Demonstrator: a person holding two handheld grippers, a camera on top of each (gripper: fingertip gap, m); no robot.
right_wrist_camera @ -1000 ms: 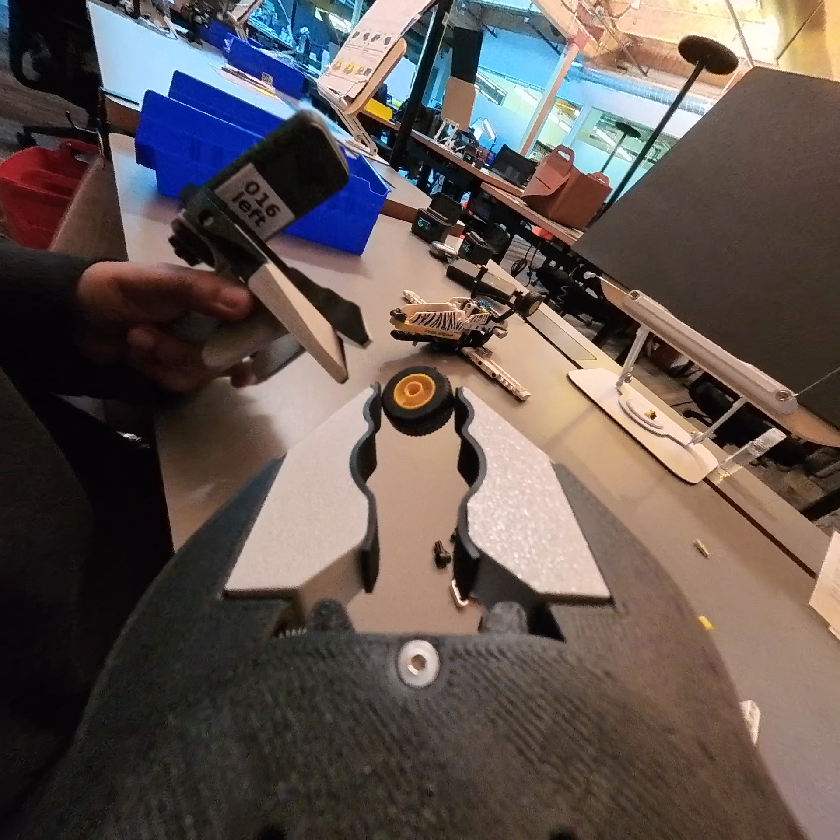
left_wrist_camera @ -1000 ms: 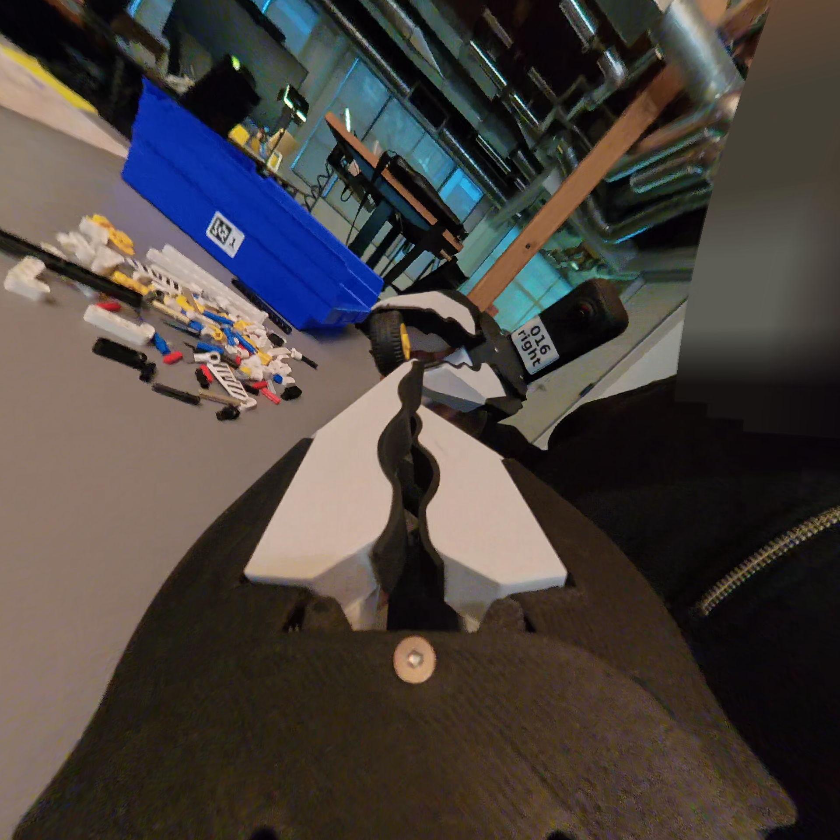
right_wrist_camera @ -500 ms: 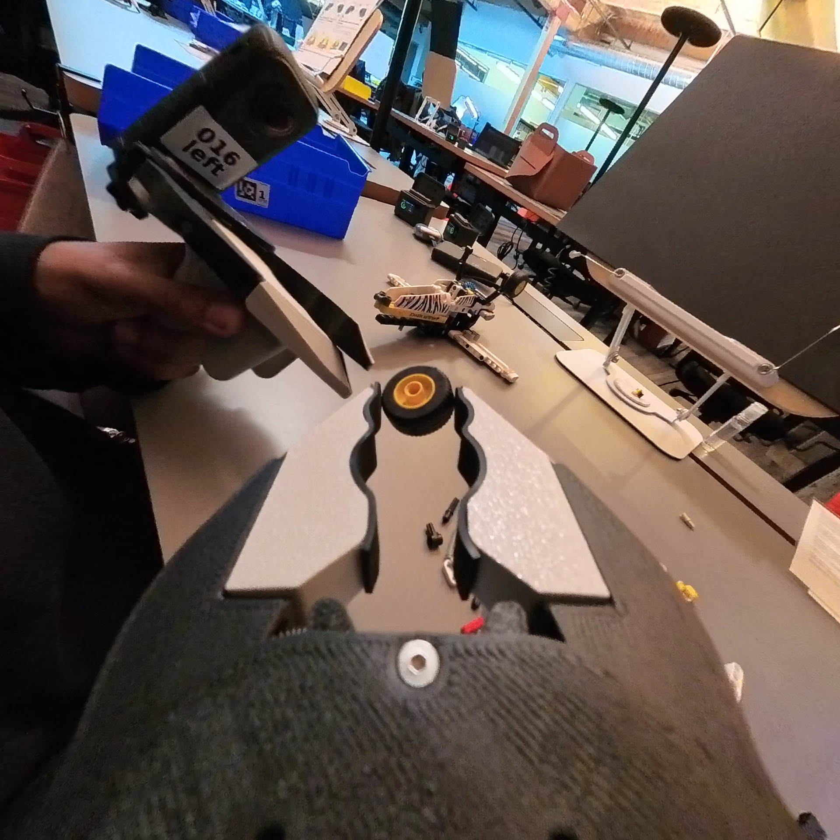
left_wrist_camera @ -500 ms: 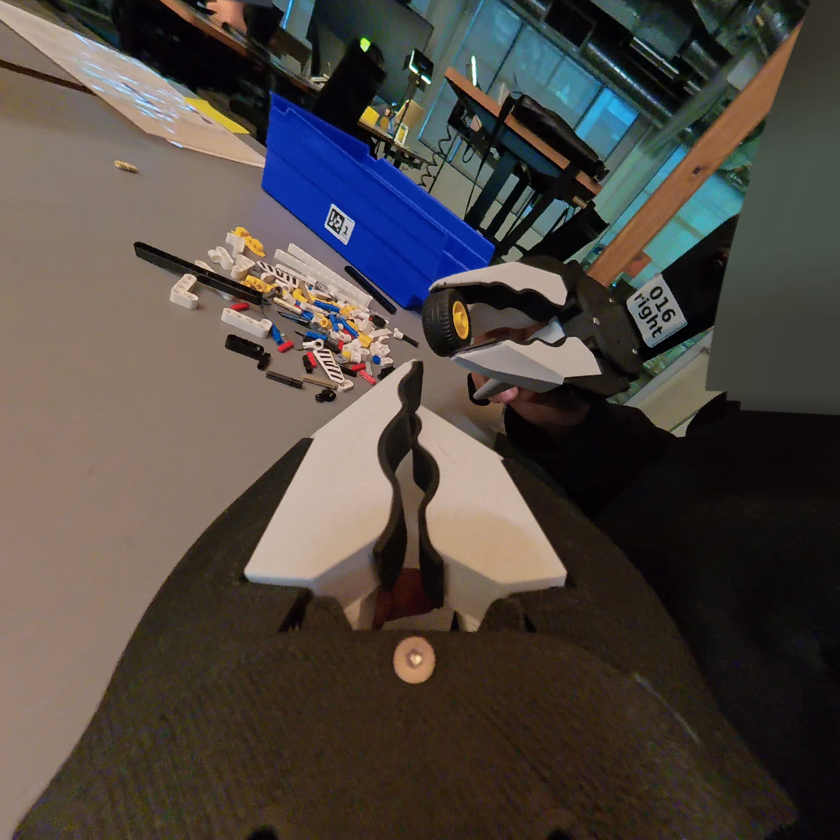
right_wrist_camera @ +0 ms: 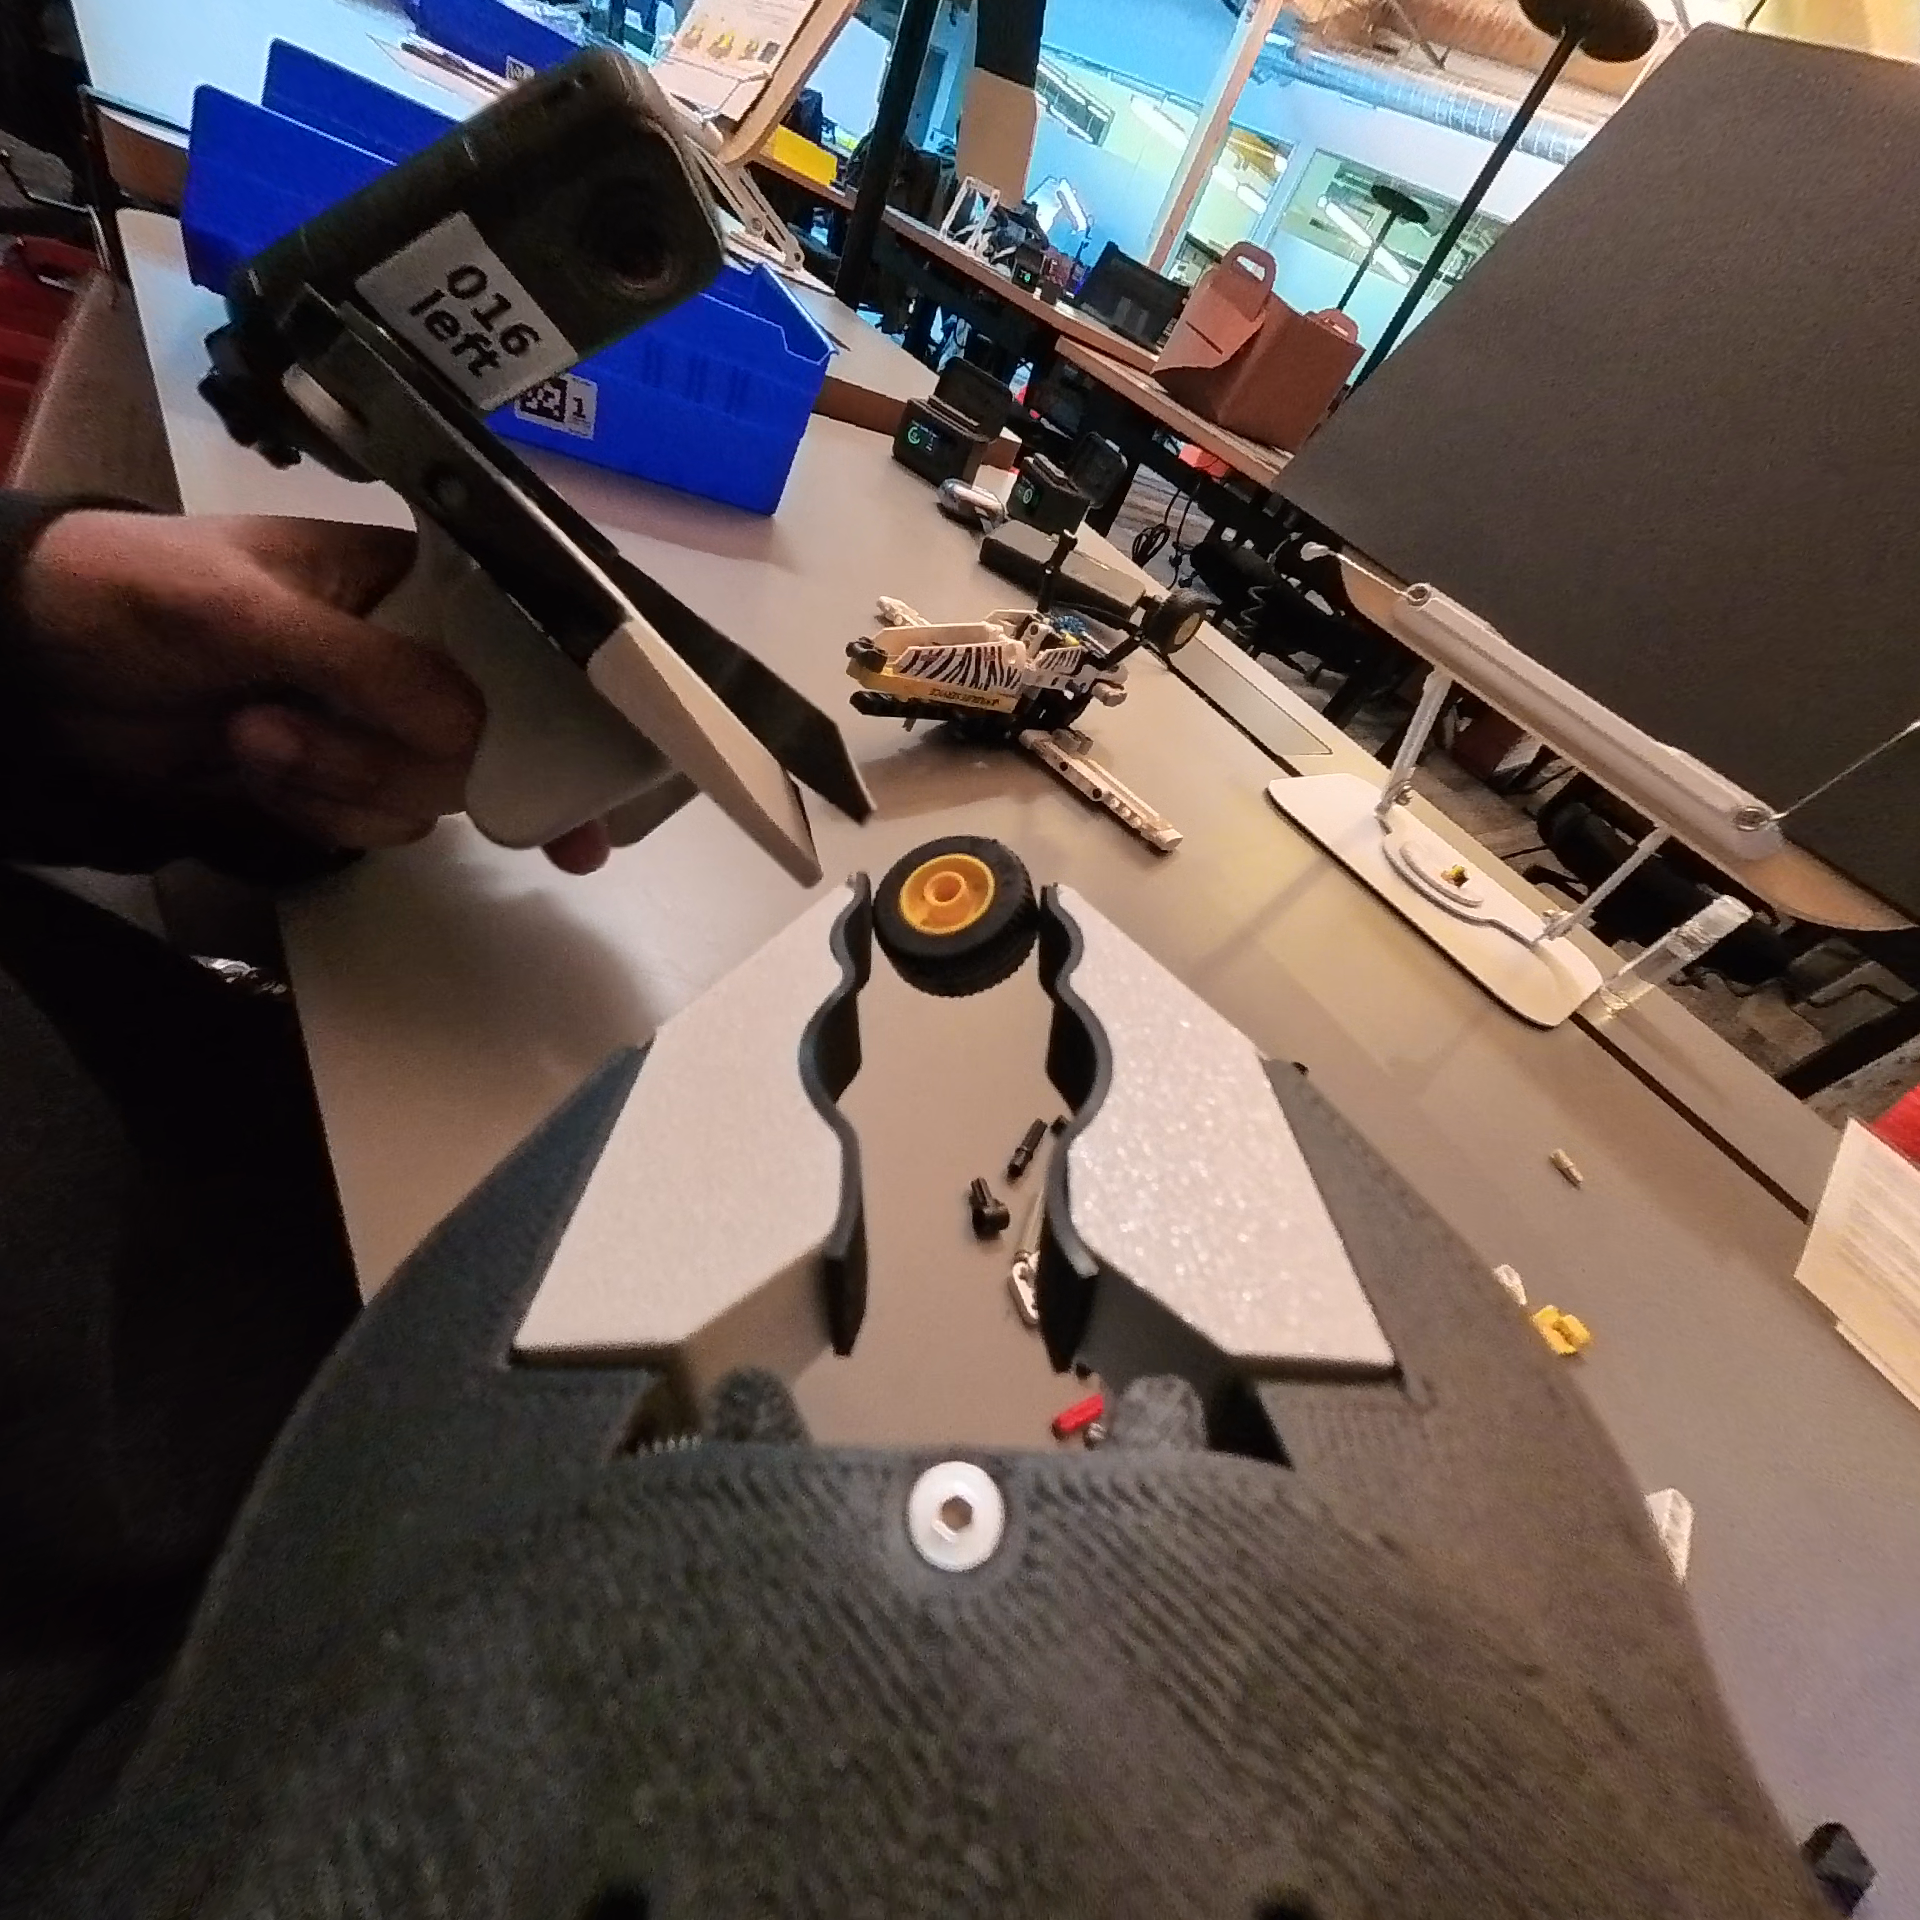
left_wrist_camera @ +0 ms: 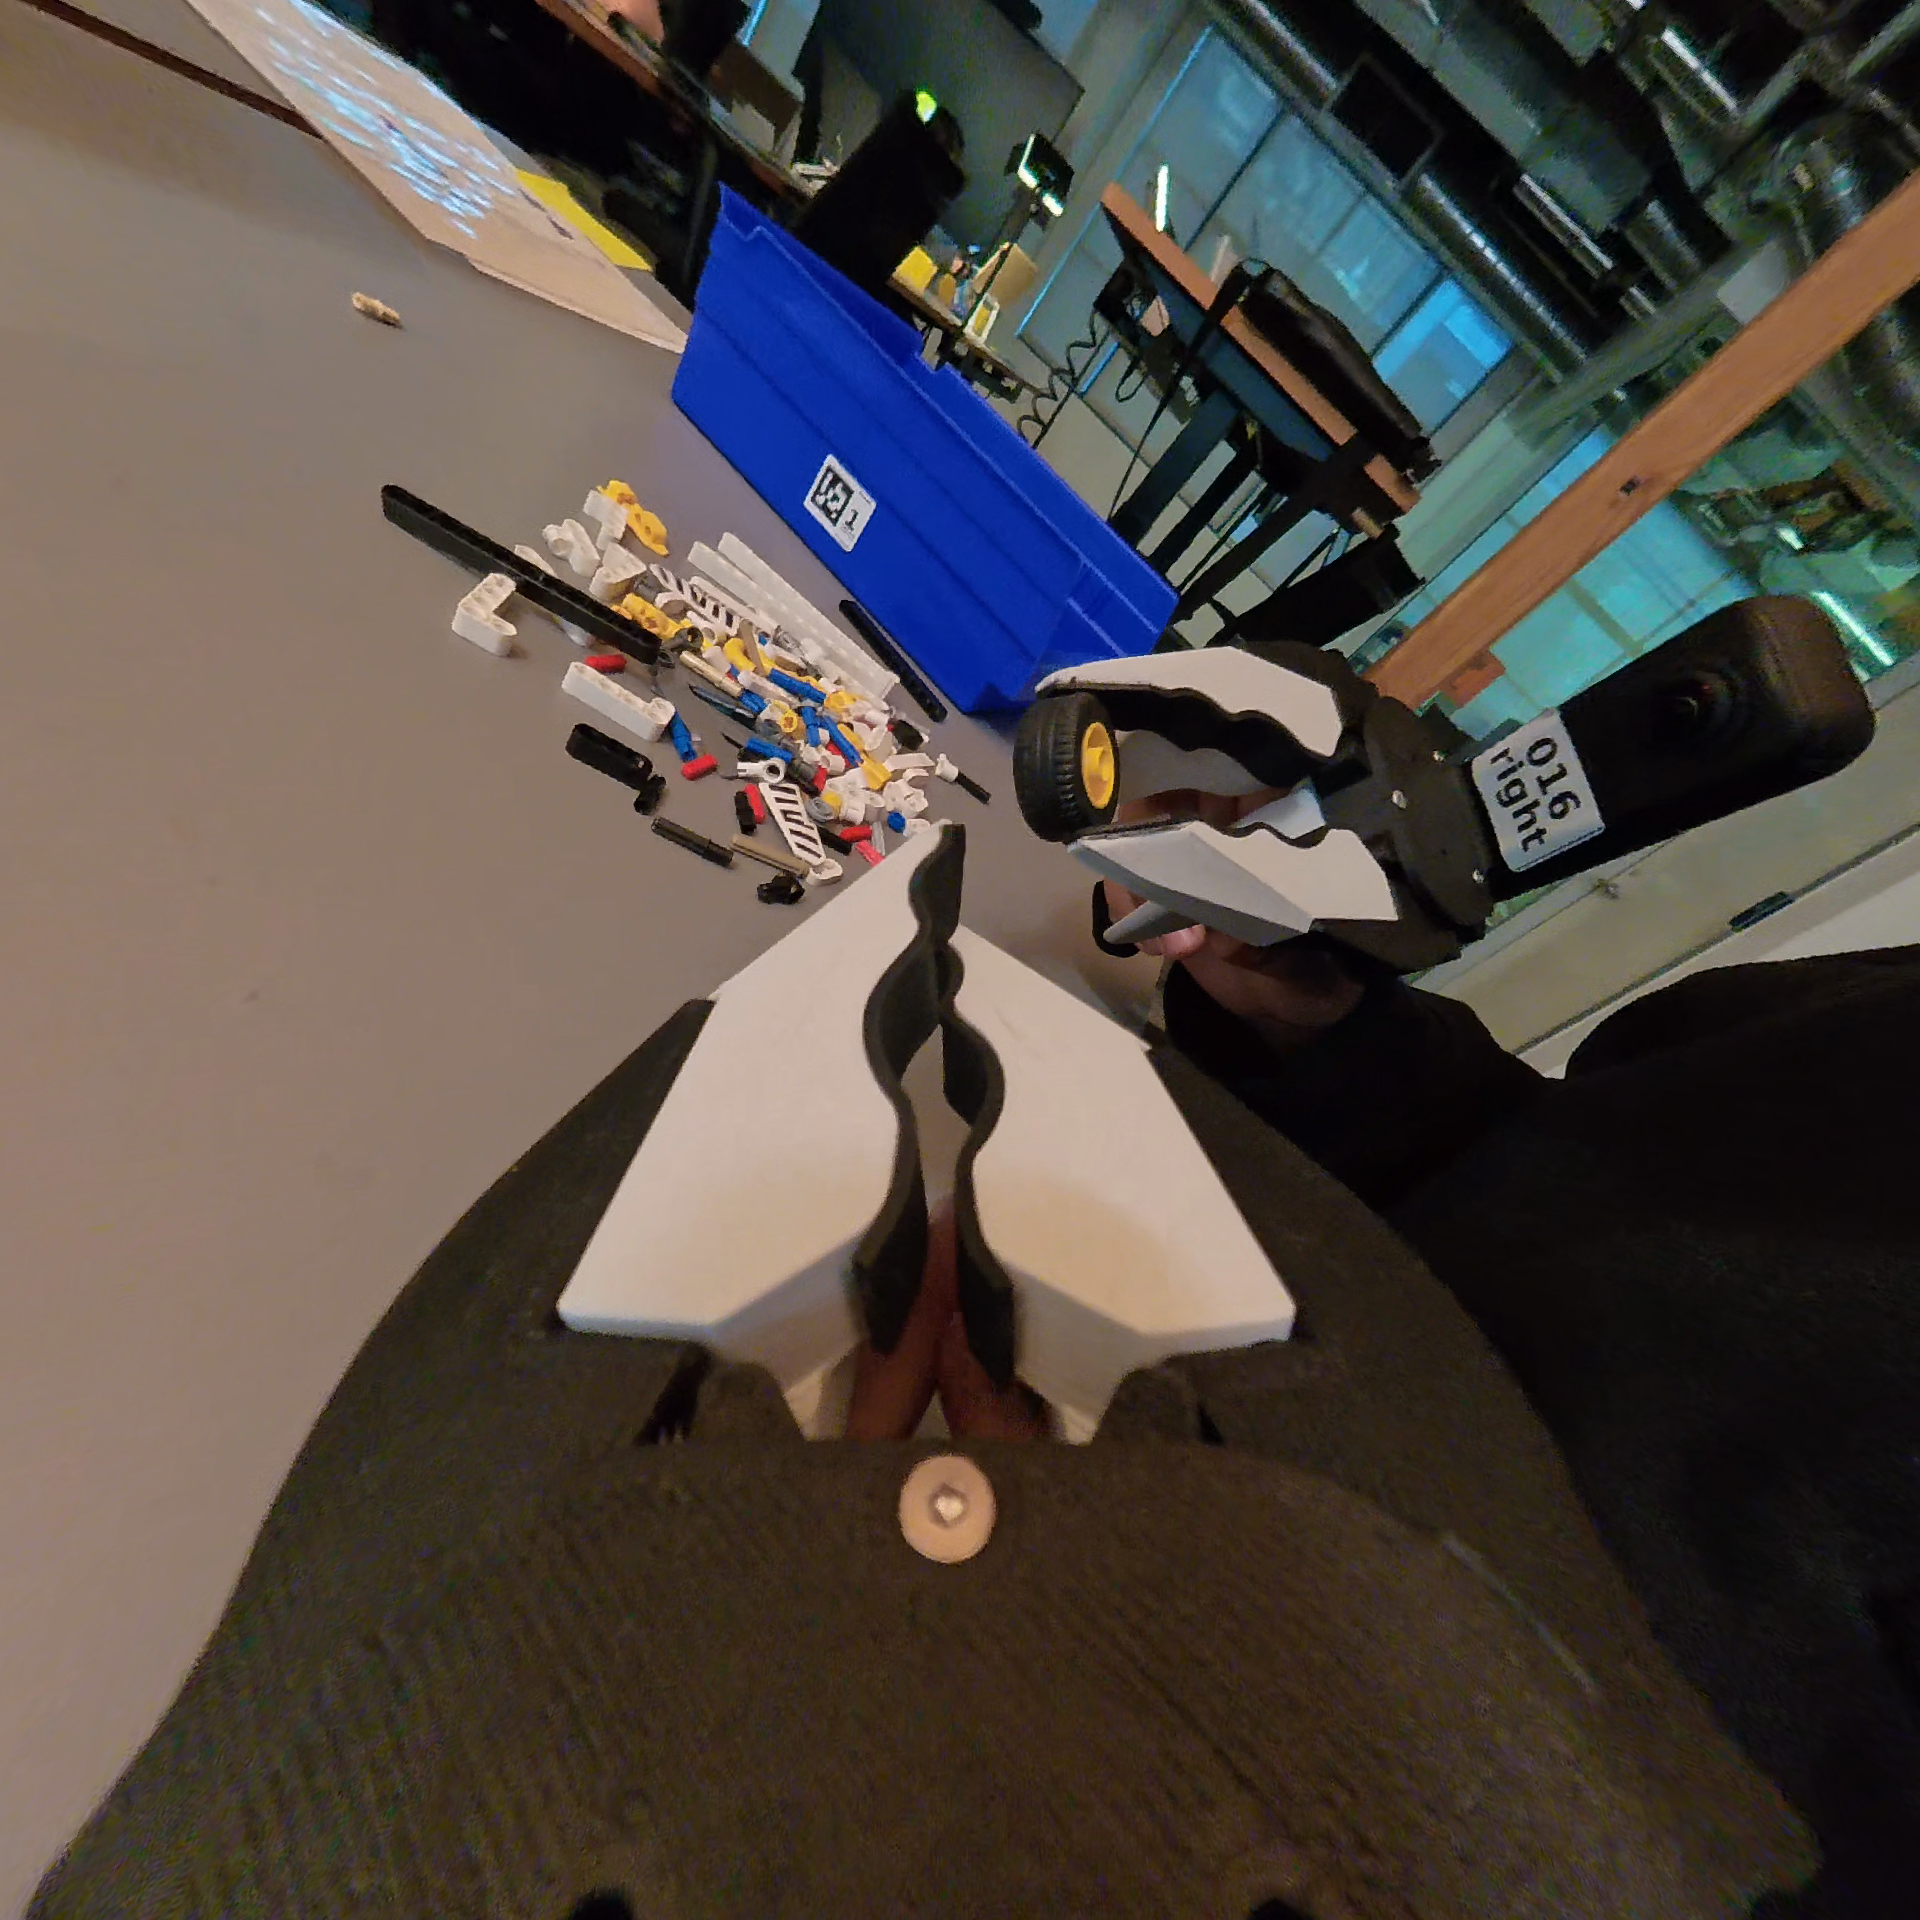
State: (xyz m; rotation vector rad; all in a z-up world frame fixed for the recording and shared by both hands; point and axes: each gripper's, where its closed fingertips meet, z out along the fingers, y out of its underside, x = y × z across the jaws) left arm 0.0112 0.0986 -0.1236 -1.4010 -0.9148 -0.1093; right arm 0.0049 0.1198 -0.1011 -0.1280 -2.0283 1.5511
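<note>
My right gripper (right_wrist_camera: pixel 951 906) is shut on a black toy wheel with a yellow hub (right_wrist_camera: pixel 951 925), with both pads pressed against the tyre, and holds it above the grey table (right_wrist_camera: pixel 1299 1039). In the left wrist view the right gripper (left_wrist_camera: pixel 1075 764) and the wheel (left_wrist_camera: pixel 1065 764) show to the right. My left gripper (left_wrist_camera: pixel 940 847) is shut with nothing between its pads. It hangs just left of the wheel in the right wrist view (right_wrist_camera: pixel 826 836). A pile of small building pieces (left_wrist_camera: pixel 748 707) lies beyond the left gripper.
A blue bin (left_wrist_camera: pixel 904 499) stands behind the pile and also shows in the right wrist view (right_wrist_camera: pixel 665 416). A partly built striped toy vehicle (right_wrist_camera: pixel 987 675) sits further along the table. A few loose small pieces (right_wrist_camera: pixel 987 1210) lie under the right gripper. A white lamp base (right_wrist_camera: pixel 1434 894) is at the right. Less than 4 cm separates the two grippers' tips.
The left gripper has swung and tilted, so the pile and bin sit more centrally in its view. The right gripper keeps the wheel, and both jaws stay as they were.
</note>
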